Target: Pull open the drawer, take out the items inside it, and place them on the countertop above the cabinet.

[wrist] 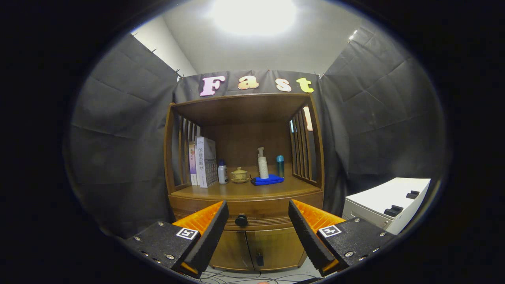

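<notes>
Hovering wide open and empty, the jaws (258, 228) frame the closed drawer's black knob (241, 220) just ahead.

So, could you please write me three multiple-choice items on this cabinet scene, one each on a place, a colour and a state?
1. Where is the drawer knob?
A. ahead of the claw, seen in the gap of its two fingers
B. on the white box
C. beside the books

2. What colour is the folded cloth under the pump bottle?
A. red
B. blue
C. yellow

3. How is the drawer now?
A. pulled fully out
B. removed
C. closed

Answers: 1 A, the black knob sits beyond the open fingers, untouched. 2 B, the cloth on the countertop is plainly blue. 3 C, the drawer's front lies flush with the cabinet.
</notes>
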`<state>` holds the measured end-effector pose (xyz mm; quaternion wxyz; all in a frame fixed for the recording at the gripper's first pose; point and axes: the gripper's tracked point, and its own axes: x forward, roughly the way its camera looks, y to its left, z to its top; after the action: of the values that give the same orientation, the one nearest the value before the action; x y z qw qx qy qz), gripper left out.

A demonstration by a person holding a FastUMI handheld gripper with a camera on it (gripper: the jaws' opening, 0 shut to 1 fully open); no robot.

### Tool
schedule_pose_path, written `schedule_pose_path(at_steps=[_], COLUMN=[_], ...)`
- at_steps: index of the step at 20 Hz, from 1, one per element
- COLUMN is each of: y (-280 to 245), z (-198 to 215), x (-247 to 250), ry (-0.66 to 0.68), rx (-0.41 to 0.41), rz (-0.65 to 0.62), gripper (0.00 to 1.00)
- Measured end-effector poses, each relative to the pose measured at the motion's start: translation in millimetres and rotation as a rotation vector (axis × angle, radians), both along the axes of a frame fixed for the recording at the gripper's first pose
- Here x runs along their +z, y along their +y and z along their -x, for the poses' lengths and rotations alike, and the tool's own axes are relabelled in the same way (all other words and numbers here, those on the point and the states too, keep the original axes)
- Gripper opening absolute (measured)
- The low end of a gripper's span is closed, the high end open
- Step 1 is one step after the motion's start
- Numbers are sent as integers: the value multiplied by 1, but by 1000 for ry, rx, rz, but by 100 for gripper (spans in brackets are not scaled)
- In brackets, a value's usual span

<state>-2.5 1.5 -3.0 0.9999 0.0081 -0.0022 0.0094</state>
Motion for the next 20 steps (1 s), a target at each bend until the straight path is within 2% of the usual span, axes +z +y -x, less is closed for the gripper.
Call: schedule_pose_path(at_steps=[11,20], y=[11,19], z=[-13,-72], x=[-3,-4], ry=[-14,-21], rx=[41,41], rz=[3,-16], gripper=[95,95])
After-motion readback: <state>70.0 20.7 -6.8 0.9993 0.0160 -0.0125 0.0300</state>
